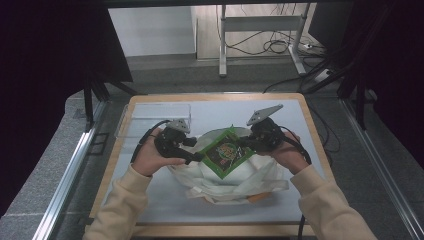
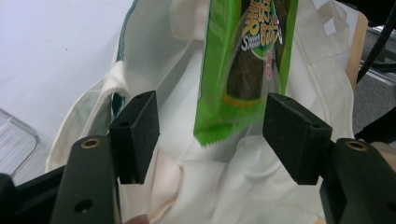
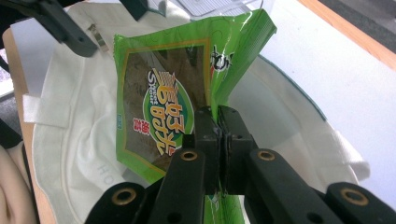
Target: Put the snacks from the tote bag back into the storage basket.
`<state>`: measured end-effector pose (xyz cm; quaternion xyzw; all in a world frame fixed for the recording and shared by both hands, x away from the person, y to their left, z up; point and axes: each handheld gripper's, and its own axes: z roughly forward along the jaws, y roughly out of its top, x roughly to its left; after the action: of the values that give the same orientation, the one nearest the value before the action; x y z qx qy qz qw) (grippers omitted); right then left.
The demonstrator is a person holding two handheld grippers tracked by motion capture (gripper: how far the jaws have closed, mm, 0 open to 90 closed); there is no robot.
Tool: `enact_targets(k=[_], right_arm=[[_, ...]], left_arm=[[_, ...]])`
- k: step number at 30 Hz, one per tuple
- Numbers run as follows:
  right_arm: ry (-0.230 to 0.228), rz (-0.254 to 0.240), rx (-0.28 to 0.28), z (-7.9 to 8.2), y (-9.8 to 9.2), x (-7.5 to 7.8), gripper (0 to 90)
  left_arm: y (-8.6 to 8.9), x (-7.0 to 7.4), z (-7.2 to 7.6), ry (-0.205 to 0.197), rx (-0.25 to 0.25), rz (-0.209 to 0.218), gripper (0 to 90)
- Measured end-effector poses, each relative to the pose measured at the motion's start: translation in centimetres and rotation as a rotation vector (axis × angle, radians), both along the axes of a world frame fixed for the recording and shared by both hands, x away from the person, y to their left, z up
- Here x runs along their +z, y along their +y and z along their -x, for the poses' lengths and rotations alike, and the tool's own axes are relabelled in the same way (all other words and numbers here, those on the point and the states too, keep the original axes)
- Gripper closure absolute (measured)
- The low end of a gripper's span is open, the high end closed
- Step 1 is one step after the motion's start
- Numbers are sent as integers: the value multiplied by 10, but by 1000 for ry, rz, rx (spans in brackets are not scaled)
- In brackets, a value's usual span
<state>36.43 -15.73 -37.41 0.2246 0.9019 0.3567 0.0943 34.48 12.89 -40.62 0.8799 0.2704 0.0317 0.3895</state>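
A green snack packet (image 1: 225, 152) hangs tilted above a white cloth bag (image 1: 235, 182) lying on the table. My right gripper (image 3: 219, 126) is shut on the packet (image 3: 159, 107), pinching its edge at a fold. In the high view the right gripper (image 1: 245, 145) comes in from the packet's right side. My left gripper (image 2: 210, 130) stands open, its pads wide apart on either side of the packet's lower corner (image 2: 243, 70) without touching it. In the high view the left gripper (image 1: 197, 157) sits at the packet's left corner. The bag's mouth (image 2: 154, 65) gapes under the packet.
A clear plastic tray (image 1: 150, 117) stands at the back left of the white mat (image 1: 300, 200), also seen as a clear tray corner (image 2: 14, 140). The wooden table edge (image 1: 320, 145) runs along the right. Dark curtains and metal rails flank the table.
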Motion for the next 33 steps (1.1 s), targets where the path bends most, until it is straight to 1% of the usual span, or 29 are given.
enact_targets(k=[5, 6, 8, 9, 13, 15, 16, 20, 22, 26, 33], right_arm=[[-15, -2, 32, 2, 5, 1, 865], [-15, -3, 39, 2, 7, 1, 865], [-26, -9, 63, 3, 10, 1, 863], [-30, -11, 73, 3, 12, 2, 862], [-52, -8, 105, 5, 20, 1, 857], [-56, -8, 109, 4, 22, 0, 856], [-54, -13, 113, 4, 22, 0, 855], [-51, -24, 118, 3, 22, -1, 850], [-52, -23, 120, 3, 22, -2, 844], [-59, -22, 124, 3, 21, -3, 827], [-55, -54, 119, 2, 19, -1, 793]], left_arm=[[-8, -4, -9, 21, -24, -22, 383], [-9, -5, -11, 23, -33, -23, 390], [-11, -7, -13, 43, -58, -8, 414], [-13, -9, -14, 49, -75, -12, 435], [-16, -12, -13, 54, -95, -29, 564], [-16, -12, -12, 53, -96, -47, 587], [-15, -12, -11, 61, -94, -37, 602], [-13, -12, -10, 67, -104, -36, 648], [-12, -12, -9, 71, -108, -39, 670], [-12, -13, -8, 82, -102, -26, 706], [-10, -10, -5, 64, -96, -30, 722]])
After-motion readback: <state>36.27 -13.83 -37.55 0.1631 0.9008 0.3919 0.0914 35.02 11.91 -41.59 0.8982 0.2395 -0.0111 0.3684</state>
